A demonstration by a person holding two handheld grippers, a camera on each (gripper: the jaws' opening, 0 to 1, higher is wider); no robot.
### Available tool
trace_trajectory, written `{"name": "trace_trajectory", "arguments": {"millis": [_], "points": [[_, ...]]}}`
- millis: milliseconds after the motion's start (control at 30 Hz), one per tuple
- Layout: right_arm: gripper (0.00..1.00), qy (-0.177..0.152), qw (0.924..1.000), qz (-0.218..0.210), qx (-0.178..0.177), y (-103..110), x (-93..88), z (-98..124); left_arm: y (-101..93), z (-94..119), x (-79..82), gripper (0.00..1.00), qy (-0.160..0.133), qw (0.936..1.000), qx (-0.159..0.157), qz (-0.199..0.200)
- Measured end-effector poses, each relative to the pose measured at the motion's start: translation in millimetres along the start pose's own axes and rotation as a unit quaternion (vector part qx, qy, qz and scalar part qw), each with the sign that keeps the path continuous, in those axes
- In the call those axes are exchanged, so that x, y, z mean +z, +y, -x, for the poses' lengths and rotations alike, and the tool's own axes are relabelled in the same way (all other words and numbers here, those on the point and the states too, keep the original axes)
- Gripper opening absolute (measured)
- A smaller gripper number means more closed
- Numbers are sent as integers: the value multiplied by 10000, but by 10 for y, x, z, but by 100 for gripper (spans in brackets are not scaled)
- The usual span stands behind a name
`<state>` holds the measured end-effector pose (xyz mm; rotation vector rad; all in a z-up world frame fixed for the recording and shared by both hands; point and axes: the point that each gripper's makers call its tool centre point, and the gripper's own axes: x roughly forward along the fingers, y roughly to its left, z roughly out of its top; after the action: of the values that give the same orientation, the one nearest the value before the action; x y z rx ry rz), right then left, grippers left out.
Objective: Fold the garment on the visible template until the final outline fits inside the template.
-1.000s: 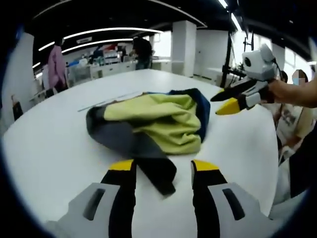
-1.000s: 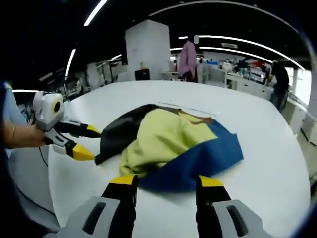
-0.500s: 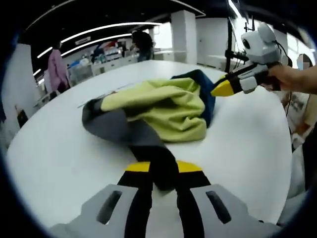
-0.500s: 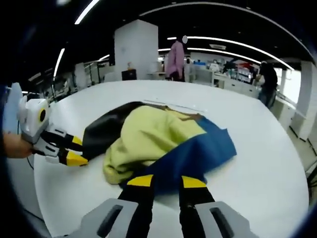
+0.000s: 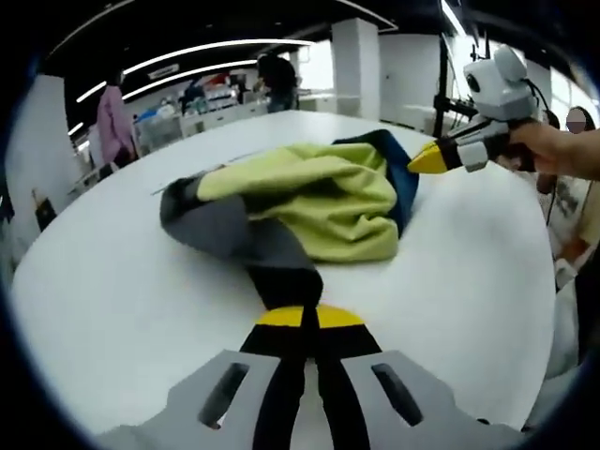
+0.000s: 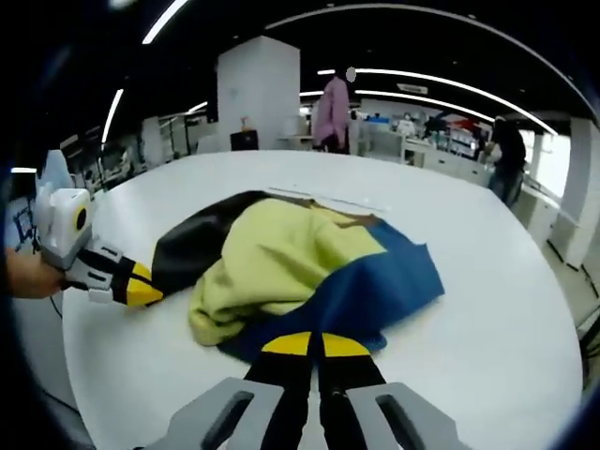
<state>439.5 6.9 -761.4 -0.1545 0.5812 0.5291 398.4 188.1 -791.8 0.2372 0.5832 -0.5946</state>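
Both tools are clamped on the crumpled garment (image 5: 300, 211) on the white counter (image 5: 112, 291), the left tool (image 5: 302, 317) pinching its dark grey end and the right tool (image 6: 316, 345) its blue edge, seemingly to spread it for folding.

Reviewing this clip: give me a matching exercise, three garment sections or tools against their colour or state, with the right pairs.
Column 1:
1. left tool
2. right tool
3. middle of garment

Column 2:
A. yellow-green, bunched
B. shut on the blue section
C. shut on the grey section

Pairs: 1-C, 2-B, 3-A
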Motion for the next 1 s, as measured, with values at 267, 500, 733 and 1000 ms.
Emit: {"name": "trace_trajectory", "arguments": {"millis": [267,500,733,1000], "points": [[0,-164,9998,-38,115,-30,162,121,67,122,140,0,-263,9993,11,267],[0,-325,9993,-119,128,-148,329,247,203,331,391,0,-713,9954,-11,641],[0,-476,9983,-324,28,-334,473,388,413,515,488,0,-912,9909,97,985],[0,-644,9950,-755,-47,-565,548,524,704,704,501,0,-917,9866,321,1311]]}}
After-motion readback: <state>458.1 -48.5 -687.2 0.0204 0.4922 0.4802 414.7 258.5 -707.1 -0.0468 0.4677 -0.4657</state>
